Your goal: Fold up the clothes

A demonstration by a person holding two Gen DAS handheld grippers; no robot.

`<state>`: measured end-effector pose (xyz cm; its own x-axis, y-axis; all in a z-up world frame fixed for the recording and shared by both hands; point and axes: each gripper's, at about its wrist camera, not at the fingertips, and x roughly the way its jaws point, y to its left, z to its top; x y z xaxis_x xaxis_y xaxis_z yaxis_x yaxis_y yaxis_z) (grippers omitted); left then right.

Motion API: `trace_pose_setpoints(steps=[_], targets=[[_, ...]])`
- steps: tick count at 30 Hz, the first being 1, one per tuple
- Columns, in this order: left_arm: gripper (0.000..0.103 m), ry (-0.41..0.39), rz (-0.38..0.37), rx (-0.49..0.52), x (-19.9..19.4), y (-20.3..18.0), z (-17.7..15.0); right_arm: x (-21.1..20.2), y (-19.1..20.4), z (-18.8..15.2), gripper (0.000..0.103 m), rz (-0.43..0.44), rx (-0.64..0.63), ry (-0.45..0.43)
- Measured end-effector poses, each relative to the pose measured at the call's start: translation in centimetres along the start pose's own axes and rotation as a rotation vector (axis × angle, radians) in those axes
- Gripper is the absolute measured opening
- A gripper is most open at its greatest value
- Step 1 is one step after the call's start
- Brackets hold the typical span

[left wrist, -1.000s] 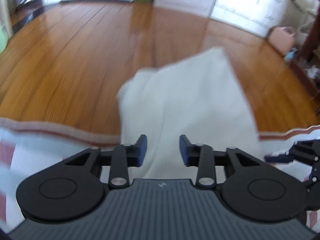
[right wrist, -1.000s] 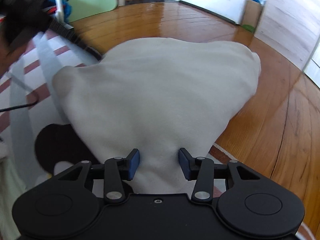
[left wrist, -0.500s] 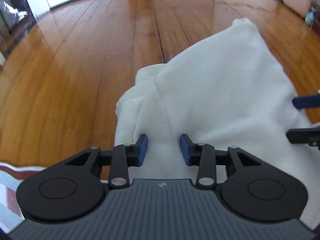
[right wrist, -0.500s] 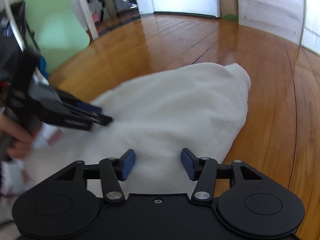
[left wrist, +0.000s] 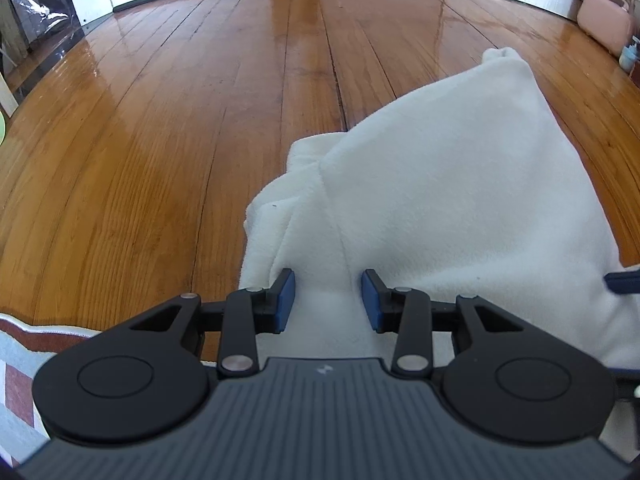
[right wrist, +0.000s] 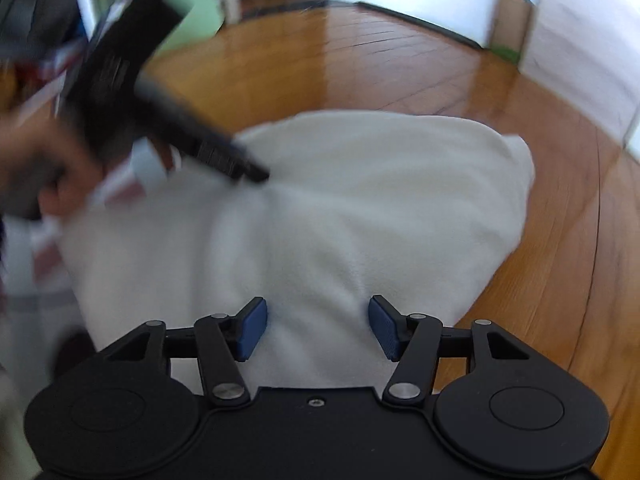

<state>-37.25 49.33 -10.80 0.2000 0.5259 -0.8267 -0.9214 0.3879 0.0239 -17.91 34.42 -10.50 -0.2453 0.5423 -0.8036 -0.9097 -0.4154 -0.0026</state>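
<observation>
A soft white garment lies on the wooden floor, with its near edge by a striped rug. It looks thick and fuzzy, like fleece. It is doubled over, with a lower layer poking out on the left side.

The left hand-held gripper has cloth bunched between its blue pads. The pads seem to pinch that bunch. The right hand-held gripper is opening its jaws. The cloth lies in the gap, but the pads do not press on it, so it is letting go.

I think the step now is laying the fold down flat. To do it well, the right side should let the cloth drop softly and lift clear without dragging it. The left side should keep the edges lined up, then let go too. Fuzzy cloth is puffy and can spring up, so a gentle pat may help. The far corner is bumpy and may need smoothing.
</observation>
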Motion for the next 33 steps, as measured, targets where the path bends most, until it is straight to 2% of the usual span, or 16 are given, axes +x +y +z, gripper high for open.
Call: trace_pose_setpoints(steps=[3,5,6,7,8,11,13,15,18,19,21,23,25,29,31,33], targets=[[0.038,-0.011,-0.004,-0.020,-0.2,0.4,0.0,0.6,-1.1,0.1,0.066,0.043,0.049,0.011],[0.035,-0.017,0.038,-0.018,-0.6,0.6,0.0,0.3,-2.1,0.2,0.066,0.077,0.075,0.010],[0.036,-0.022,0.146,0.023,-0.9,0.4,0.0,-0.1,-2.4,0.3,0.066,0.087,0.082,0.007],[0.042,-0.027,0.242,0.060,-1.1,0.3,-0.1,-0.7,-2.6,0.5,0.066,0.089,0.087,0.002],[0.038,-0.034,0.245,0.057,-1.6,0.8,-0.1,-1.3,-3.0,0.8,0.065,0.086,0.091,-0.008],[0.038,-0.094,-0.025,-0.114,-3.8,2.8,0.1,-2.9,-4.6,2.2,0.065,0.052,0.098,-0.067],[0.038,-0.137,-0.123,-0.075,-4.8,1.4,0.5,-3.5,-5.8,3.0,0.065,0.035,0.110,-0.099],[0.038,-0.165,-0.217,-0.012,-5.5,-0.5,0.6,-1.9,-7.6,3.6,0.065,0.045,0.155,-0.100],[0.038,-0.112,-0.310,0.092,-4.6,-3.7,0.1,1.3,-9.9,4.2,0.063,0.044,0.218,-0.076],[0.038,-0.088,-0.325,0.127,-4.1,-4.7,-0.2,2.6,-10.4,4.1,0.060,0.039,0.232,-0.062],[0.040,-0.046,-0.269,0.176,-2.7,-6.0,-0.8,4.6,-11.1,3.6,0.057,0.037,0.247,-0.053],[0.042,-0.023,-0.275,0.133,-1.9,-5.6,-0.7,5.7,-11.3,3.4,0.056,0.029,0.270,-0.059],[0.043,0.003,-0.321,0.064,-1.4,-4.3,-0.6,6.1,-11.2,3.6,0.056,0.015,0.267,-0.070],[0.044,0.023,-0.361,-0.002,-0.9,-3.2,-1.4,4.5,-11.8,4.0,0.055,0.010,0.315,-0.127],[0.044,0.026,-0.338,0.018,-1.1,-3.4,-1.5,4.4,-12.0,4.6,0.056,-0.073,0.319,-0.137],[0.044,0.022,-0.279,0.063,-1.3,-3.7,-1.6,4.9,-12.5,5.0,0.058,-0.232,0.292,-0.110]])
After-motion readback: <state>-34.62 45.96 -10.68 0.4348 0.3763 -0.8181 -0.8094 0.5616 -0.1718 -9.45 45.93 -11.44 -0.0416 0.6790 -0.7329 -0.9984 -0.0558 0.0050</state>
